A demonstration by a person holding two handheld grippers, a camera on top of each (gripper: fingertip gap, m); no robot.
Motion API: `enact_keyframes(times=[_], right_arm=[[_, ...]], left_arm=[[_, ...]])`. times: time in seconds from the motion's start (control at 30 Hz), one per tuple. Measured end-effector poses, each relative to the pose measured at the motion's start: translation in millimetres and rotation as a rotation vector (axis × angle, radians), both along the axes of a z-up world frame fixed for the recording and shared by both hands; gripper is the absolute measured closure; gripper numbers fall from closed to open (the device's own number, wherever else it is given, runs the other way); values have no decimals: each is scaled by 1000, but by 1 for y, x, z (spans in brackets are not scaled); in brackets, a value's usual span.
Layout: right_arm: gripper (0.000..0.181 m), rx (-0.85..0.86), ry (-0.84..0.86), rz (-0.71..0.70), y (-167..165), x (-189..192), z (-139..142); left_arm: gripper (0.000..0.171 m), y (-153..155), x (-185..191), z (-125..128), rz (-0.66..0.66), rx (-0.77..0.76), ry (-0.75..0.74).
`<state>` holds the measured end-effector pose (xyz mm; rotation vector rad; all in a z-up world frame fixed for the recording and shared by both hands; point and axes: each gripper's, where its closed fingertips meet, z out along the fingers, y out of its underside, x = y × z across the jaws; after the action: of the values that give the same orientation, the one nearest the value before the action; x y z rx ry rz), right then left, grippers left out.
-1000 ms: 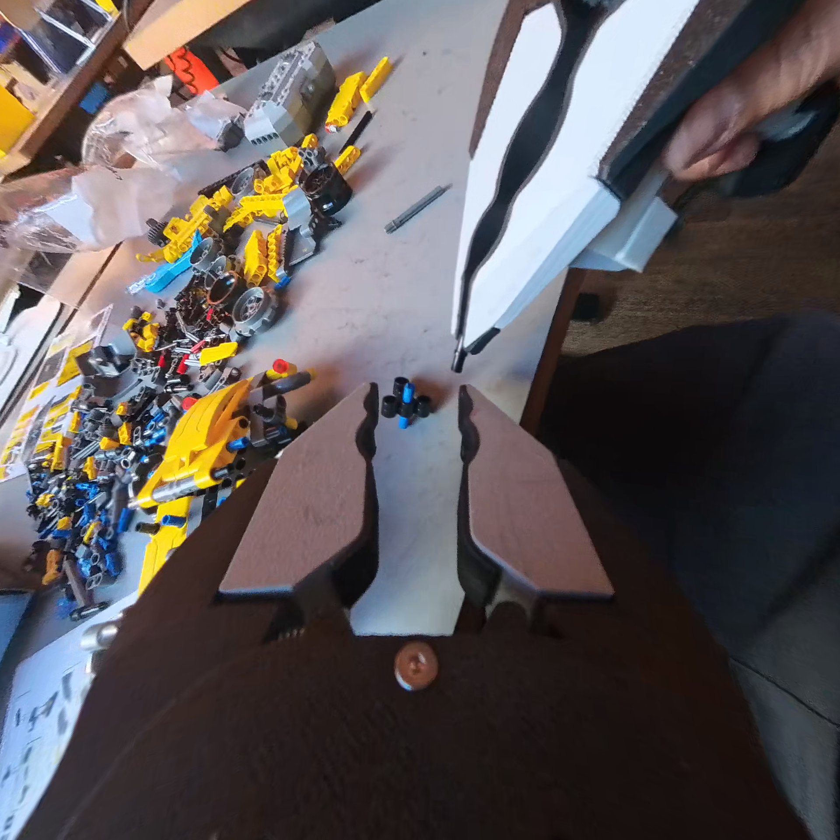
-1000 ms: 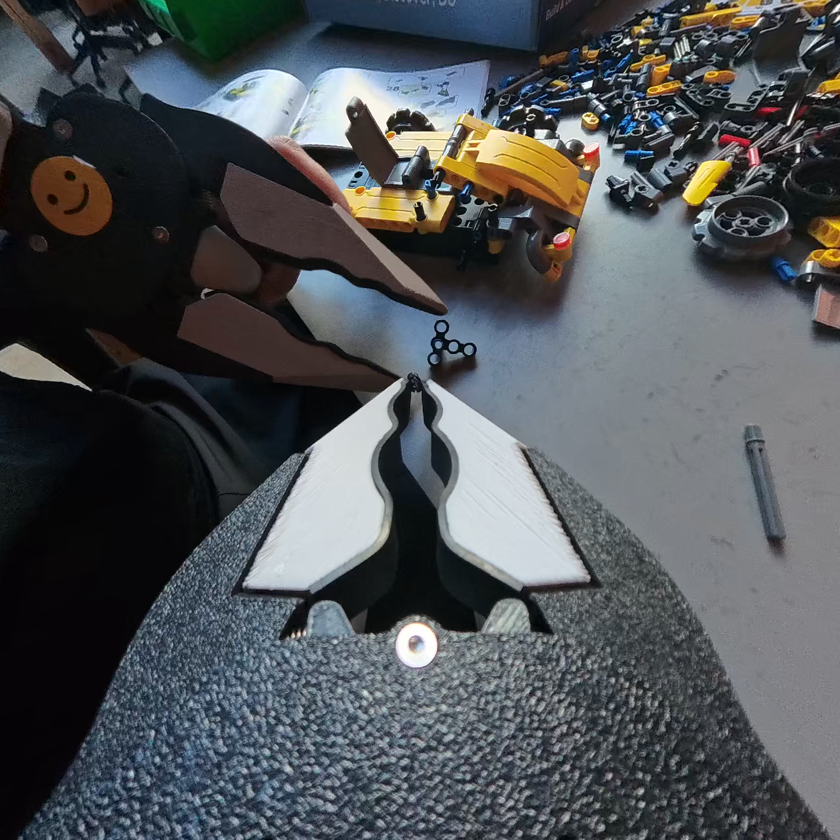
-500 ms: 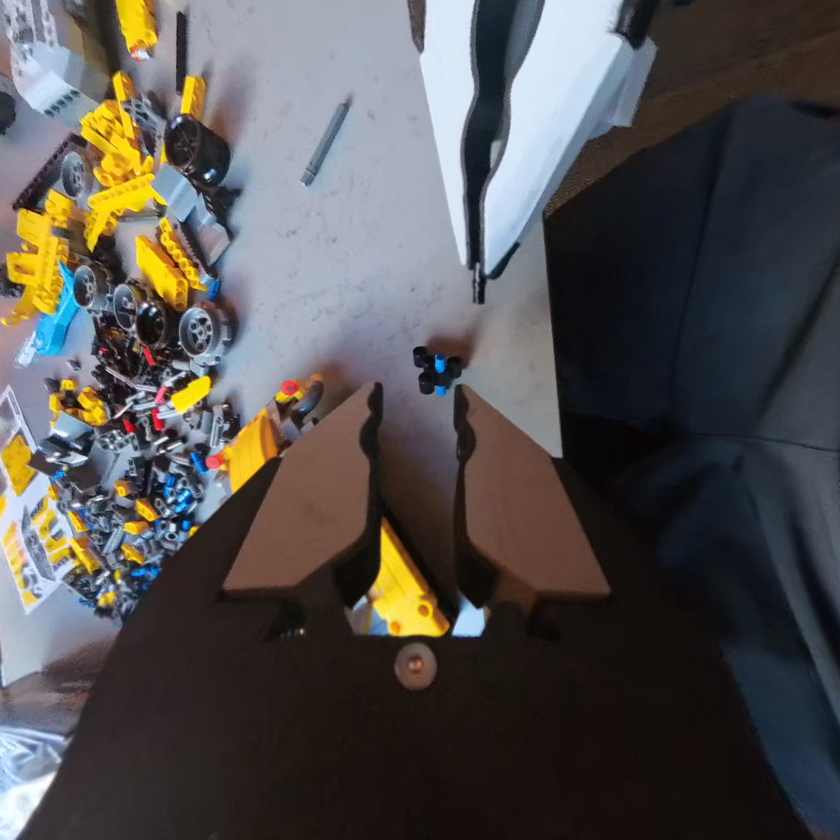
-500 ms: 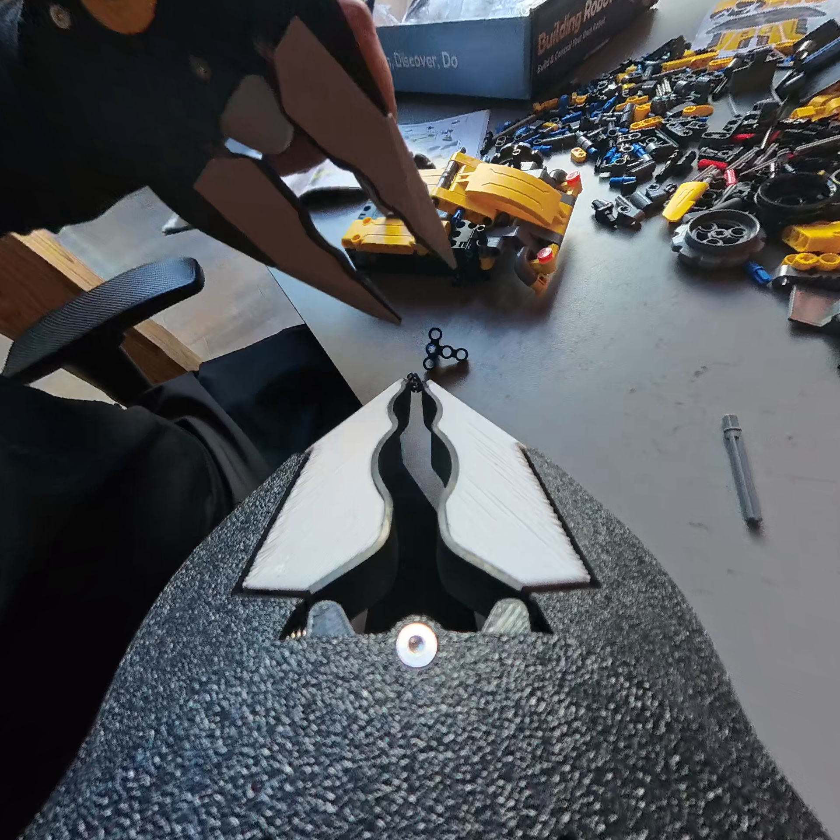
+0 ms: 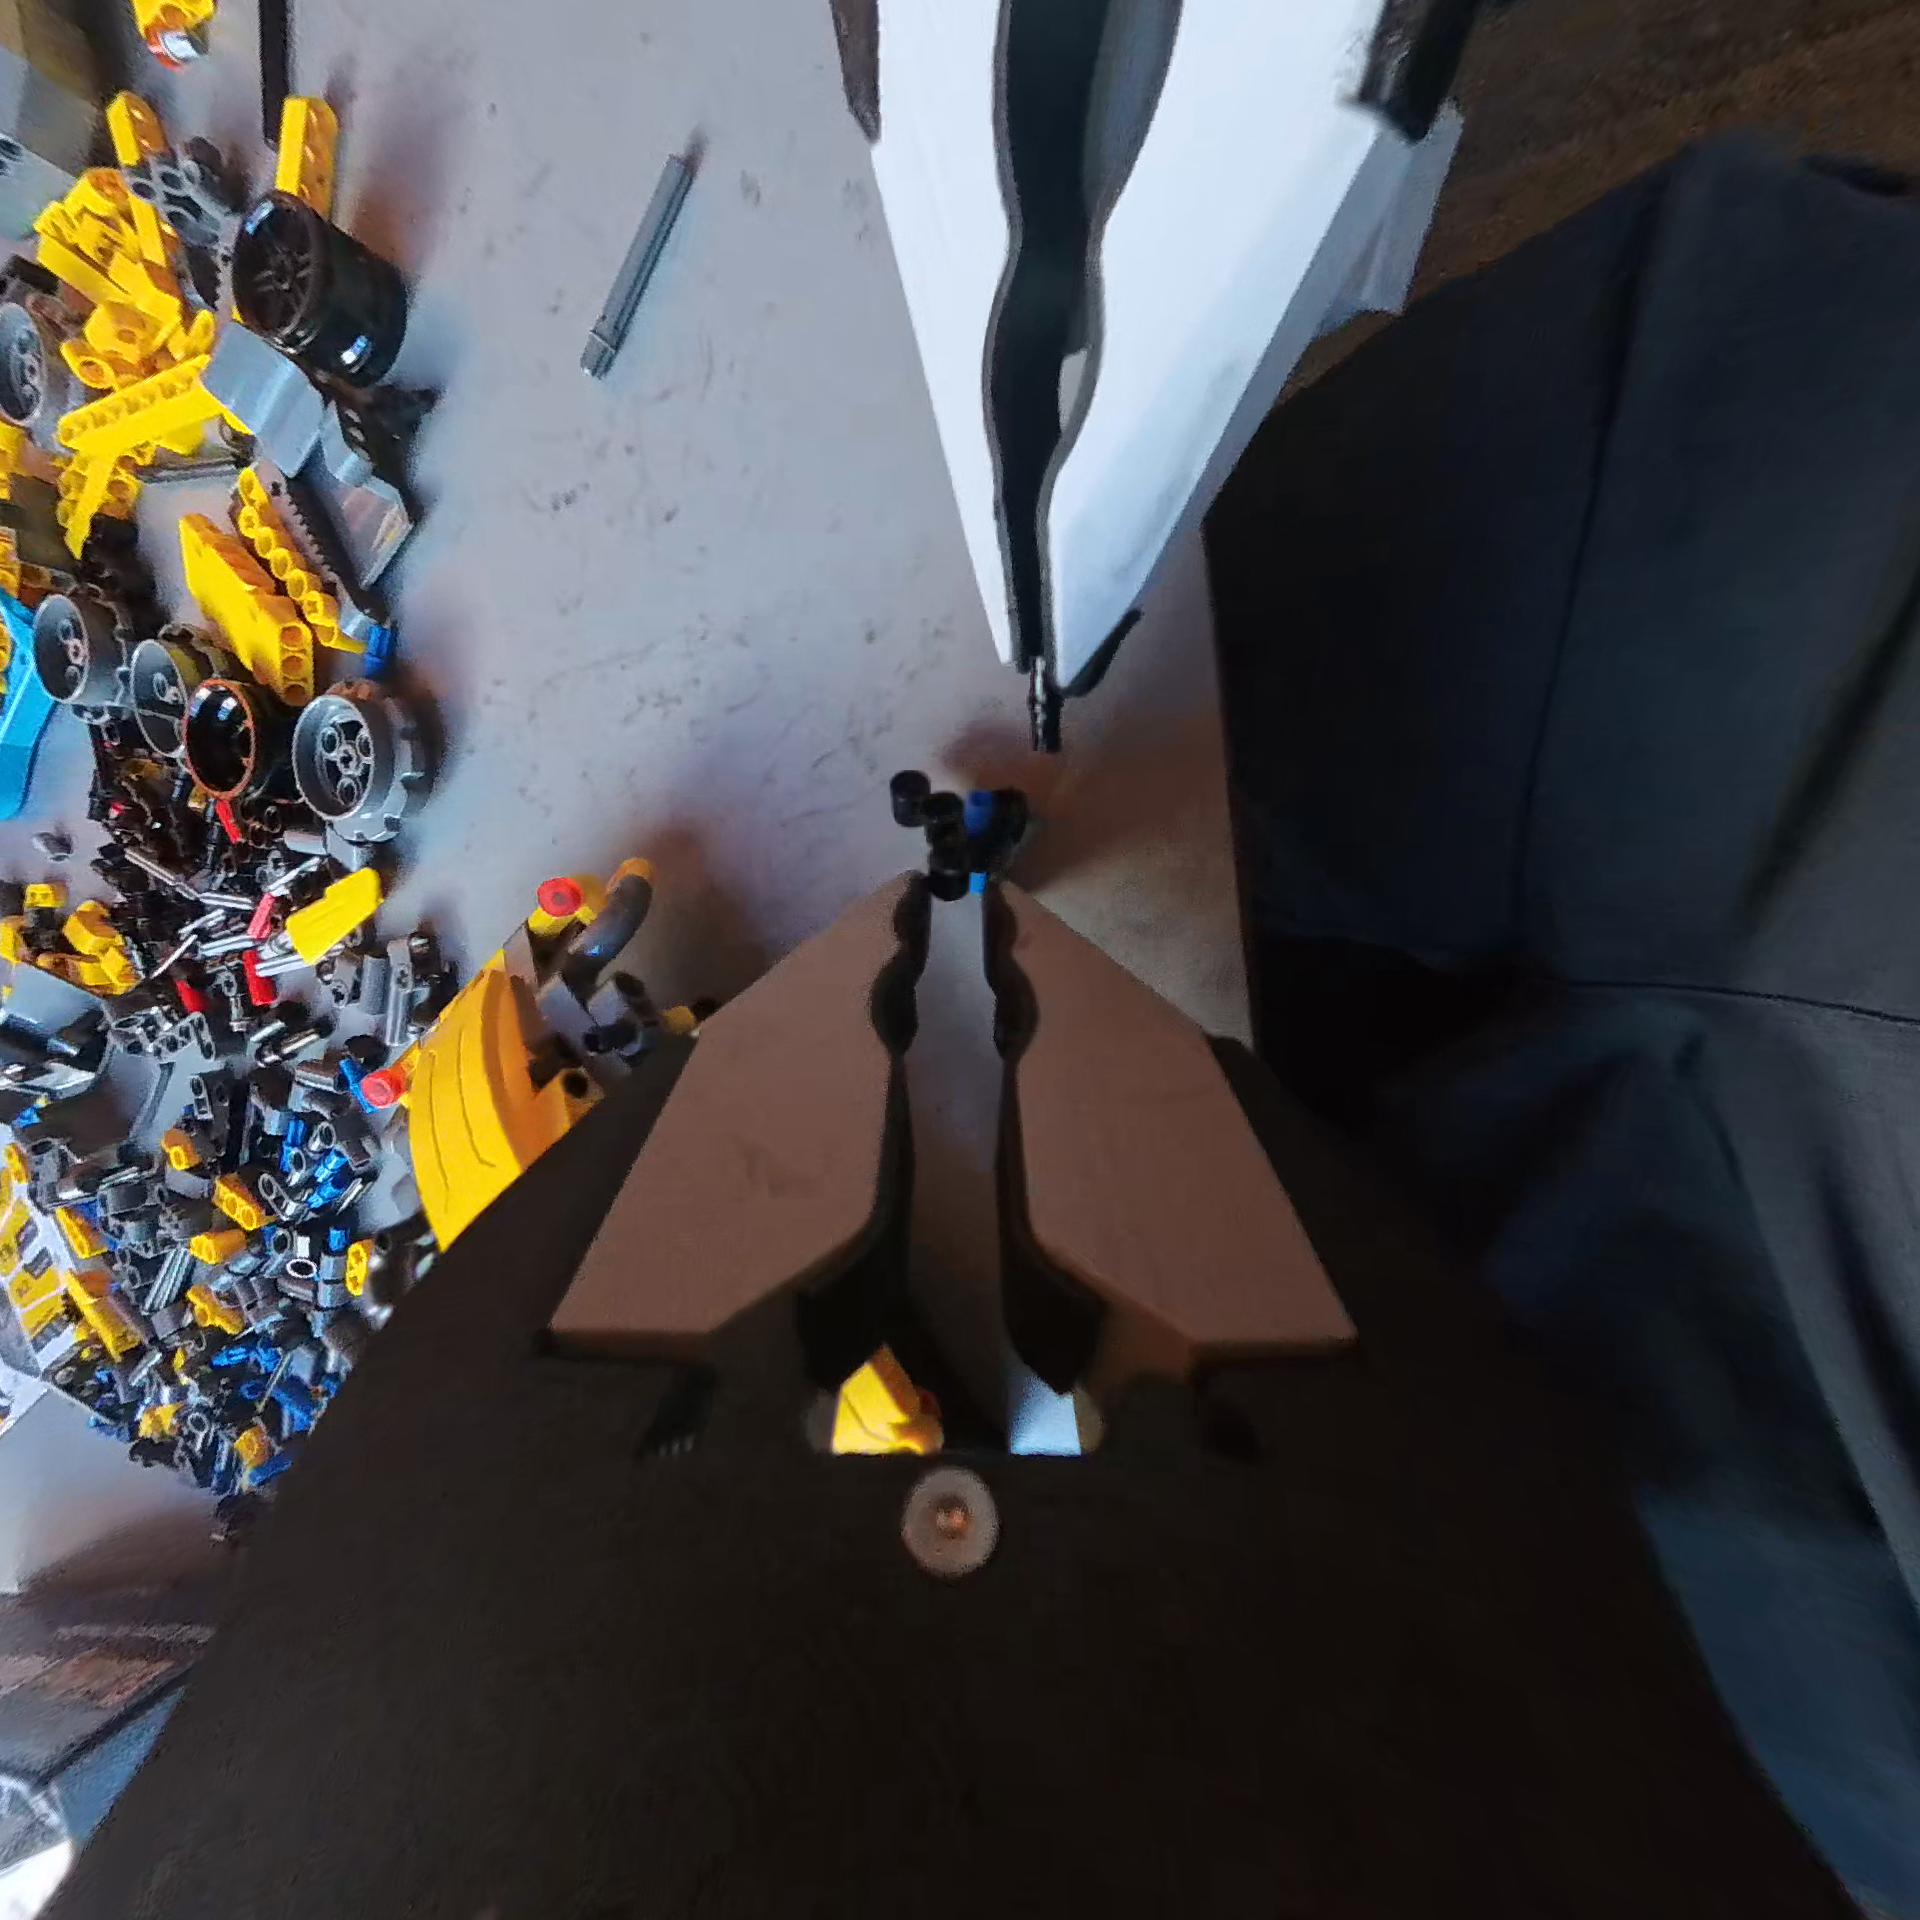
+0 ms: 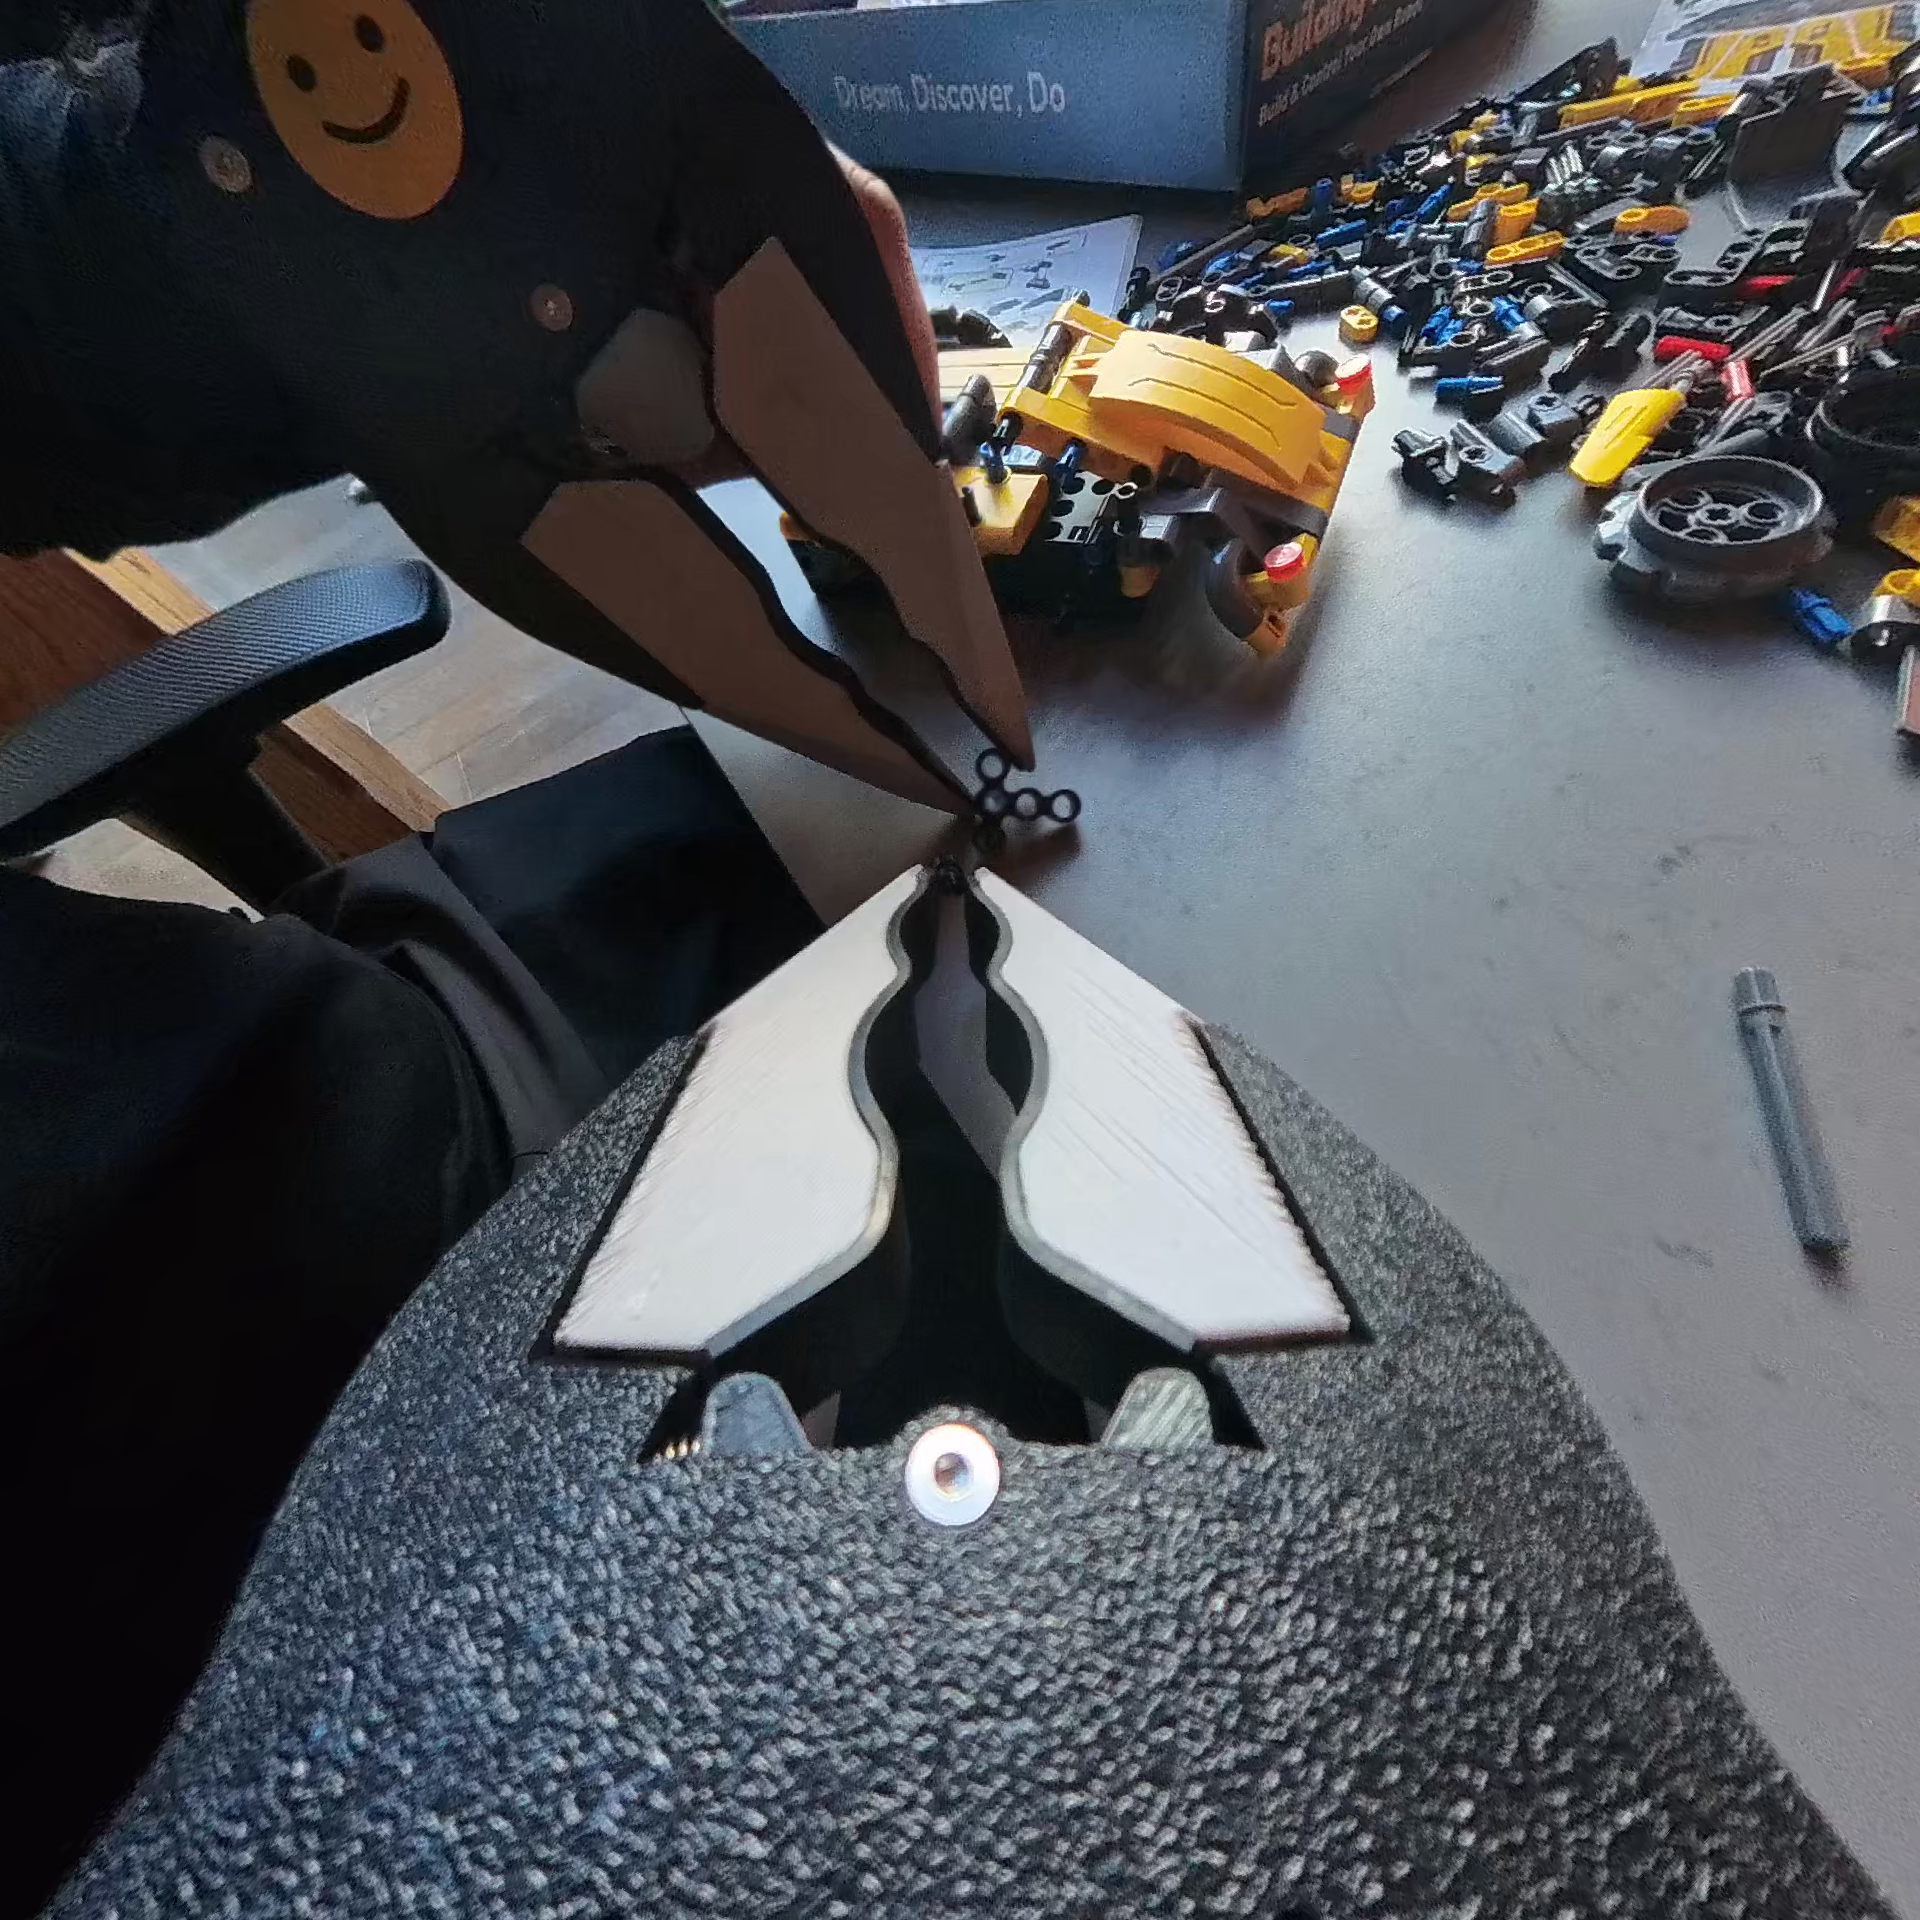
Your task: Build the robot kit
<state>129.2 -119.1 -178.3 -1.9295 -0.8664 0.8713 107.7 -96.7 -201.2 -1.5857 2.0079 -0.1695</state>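
A small black connector piece with a blue pin (image 5: 956, 831) lies near the table's front edge; it also shows in the right wrist view (image 6: 1023, 805). My left gripper (image 5: 954, 888), with brown fingers, has its tips closed around one lobe of the piece; it shows in the right wrist view (image 6: 997, 784) coming down from the upper left. My right gripper (image 6: 948, 878), with white fingers, is shut on a tiny black pin (image 5: 1042, 707) that sticks out of its tips. It hovers just short of the connector piece.
A partly built yellow car (image 6: 1174, 436) stands behind the piece. Loose parts (image 6: 1558, 260) and wheels (image 6: 1714, 520) fill the far right. A grey axle (image 6: 1787, 1112) lies alone. A blue box (image 6: 997, 94), a booklet (image 6: 1029, 270) and a chair armrest (image 6: 208, 665) are also in view. There is about 4 cm between the tips of the two grippers.
My left gripper rose, tilted downwards, came onto the connector piece and narrowed its fingers around it. My right gripper kept hold of the black pin and stayed near the piece.
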Motion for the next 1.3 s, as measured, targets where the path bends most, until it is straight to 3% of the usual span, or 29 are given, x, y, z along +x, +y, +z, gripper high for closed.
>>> enact_keyframes(times=[0.07, 0.17, 0.37, 0.53, 0.7, 1.17, 1.3], right_arm=[[176, 0, -12, -3, 0, 0, -3], [177, 7, -21, -13, 2, 1, -4], [177, 17, -31, -29, 5, 4, -3], [177, 22, -55, -43, 5, 6, -6], [177, 14, -42, -36, 5, 5, -5], [176, 22, -100, 21, -8, 0, -7], [176, 48, -131, 21, -8, -1, -6]], left_arm=[[167, -2, 2, 0, -4, 9, -10], [151, 0, 4, 4, -3, 27, -16], [153, 0, 7, 2, -9, 7, -1], [142, -12, 14, 5, 18, 17, -66], [154, -14, 21, 3, 51, -19, -124], [156, -34, 9, 11, 32, -52, -117], [154, -25, 4, 12, 58, -37, -103]])
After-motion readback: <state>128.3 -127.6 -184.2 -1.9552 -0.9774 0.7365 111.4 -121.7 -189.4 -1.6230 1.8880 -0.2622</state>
